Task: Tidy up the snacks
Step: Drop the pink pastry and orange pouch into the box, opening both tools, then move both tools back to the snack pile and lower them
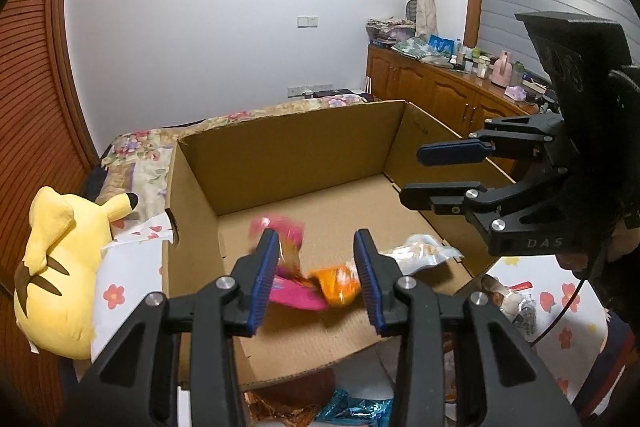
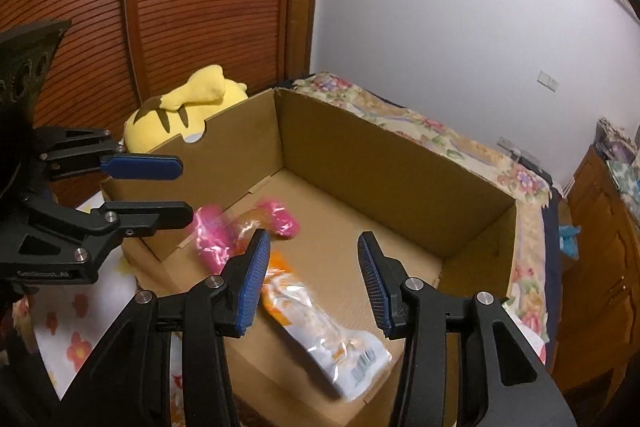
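We hold the left gripper (image 1: 316, 277) and the right gripper (image 2: 312, 281) above the cardboard box (image 1: 304, 147), both with the jaws apart and nothing between the pads.

The snacks lie loose on the box floor: two pink packets (image 2: 212, 239) and one orange-and-clear packet (image 2: 320, 323). At least three more wrappers wait outside, near the front edge (image 1: 352, 409).

What could go wrong — the slippery foil may slide from a shallow pinch, and the two grippers are near each other, so they could collide over the box. One yellow plush toy (image 1: 60, 267) lies beside the box.
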{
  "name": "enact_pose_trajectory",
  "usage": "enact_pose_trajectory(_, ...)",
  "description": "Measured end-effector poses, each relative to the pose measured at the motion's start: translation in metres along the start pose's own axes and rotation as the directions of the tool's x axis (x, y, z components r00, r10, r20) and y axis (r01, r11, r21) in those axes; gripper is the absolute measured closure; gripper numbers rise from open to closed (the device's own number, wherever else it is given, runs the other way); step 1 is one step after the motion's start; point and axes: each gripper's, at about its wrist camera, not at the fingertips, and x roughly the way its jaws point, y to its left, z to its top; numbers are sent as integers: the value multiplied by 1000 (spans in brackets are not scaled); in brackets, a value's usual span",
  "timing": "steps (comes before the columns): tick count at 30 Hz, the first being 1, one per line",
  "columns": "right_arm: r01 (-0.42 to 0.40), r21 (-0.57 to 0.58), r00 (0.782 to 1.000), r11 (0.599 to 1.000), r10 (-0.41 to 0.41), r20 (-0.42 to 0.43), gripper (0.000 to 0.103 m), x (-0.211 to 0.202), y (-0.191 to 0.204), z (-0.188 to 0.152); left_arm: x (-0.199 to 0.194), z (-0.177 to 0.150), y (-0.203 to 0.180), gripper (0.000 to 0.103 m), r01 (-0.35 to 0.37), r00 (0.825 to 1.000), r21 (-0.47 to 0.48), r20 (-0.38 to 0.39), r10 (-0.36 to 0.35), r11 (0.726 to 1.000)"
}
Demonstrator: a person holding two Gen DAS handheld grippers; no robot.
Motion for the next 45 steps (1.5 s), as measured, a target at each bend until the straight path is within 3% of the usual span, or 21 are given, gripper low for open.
enact_pose_trajectory(14,-5,51,998,999,2,59,57,-74,23,-35,-57,-23,-31,65,28,998,16,47,-29,999)
enact_pose_trajectory(22,17,101,997,995,-24,70,50,-111,39,-75,-83,-55,-54,65,41,998,24,43,-42,999)
enact_pose_trajectory(29,37,166,998,985,-45,44,47,-118,42,-116,-83,-87,-75,64,55,998,13,5,-55,998)
enact_pose_trajectory(35,113,232,993,966,-116,-3,34,-110,29,-154,-79,-105,-89,61,66,998,9,-19,-66,998)
enact_pose_trajectory(45,188,359,981,914,-159,-108,34,-71,4,-195,-67,-124,-103,60,89,994,7,-58,-88,996)
